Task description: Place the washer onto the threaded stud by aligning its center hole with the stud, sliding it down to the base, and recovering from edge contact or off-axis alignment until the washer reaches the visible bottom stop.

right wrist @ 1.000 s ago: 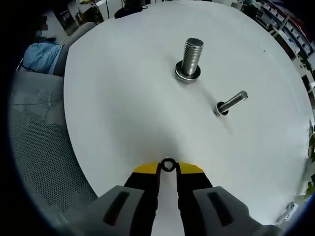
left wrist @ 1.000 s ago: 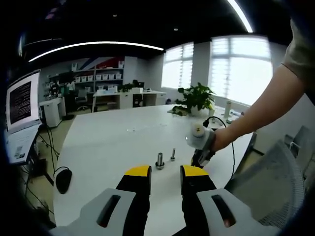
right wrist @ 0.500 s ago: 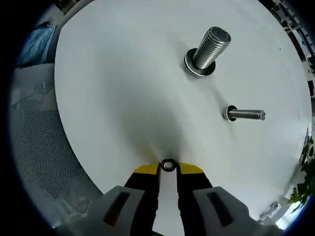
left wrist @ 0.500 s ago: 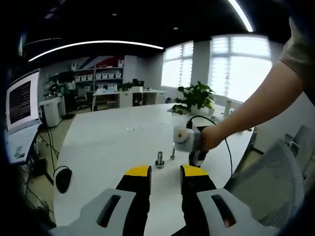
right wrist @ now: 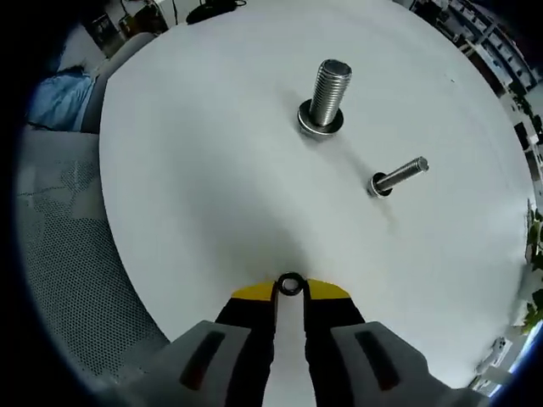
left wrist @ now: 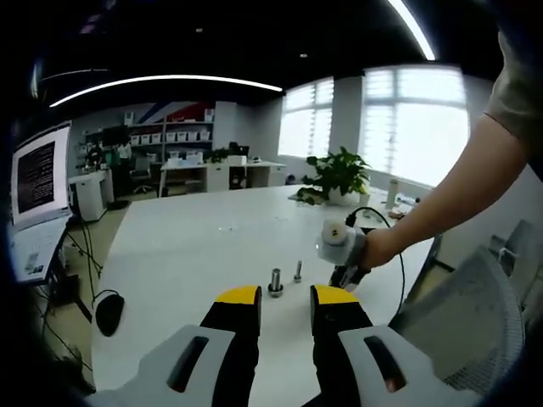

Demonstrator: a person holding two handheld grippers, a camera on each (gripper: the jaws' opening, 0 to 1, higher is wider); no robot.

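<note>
My right gripper (right wrist: 290, 288) is shut on a small dark washer (right wrist: 290, 283), pinched at its yellow fingertips above the white table (right wrist: 212, 195). Ahead of it stands a thick threaded stud (right wrist: 326, 93) with a washer at its base, and to its right a thinner threaded stud (right wrist: 400, 176). In the left gripper view both studs stand on the table, the thick one (left wrist: 276, 281) left of the thin one (left wrist: 298, 270). My left gripper (left wrist: 284, 298) is open and holds nothing, near the thick stud. The right gripper (left wrist: 346, 275), held by a person's hand, hangs right of the studs.
A laptop (left wrist: 36, 203) and a black mouse (left wrist: 109, 311) lie at the table's left. A potted plant (left wrist: 339, 174) stands at the far right. A grey mesh chair (right wrist: 59, 229) sits beside the table edge, with another chair (left wrist: 475, 314) at the right.
The right gripper with the washer has drawn back from the studs, moving right and away in the left gripper view. The left gripper has stayed put.
</note>
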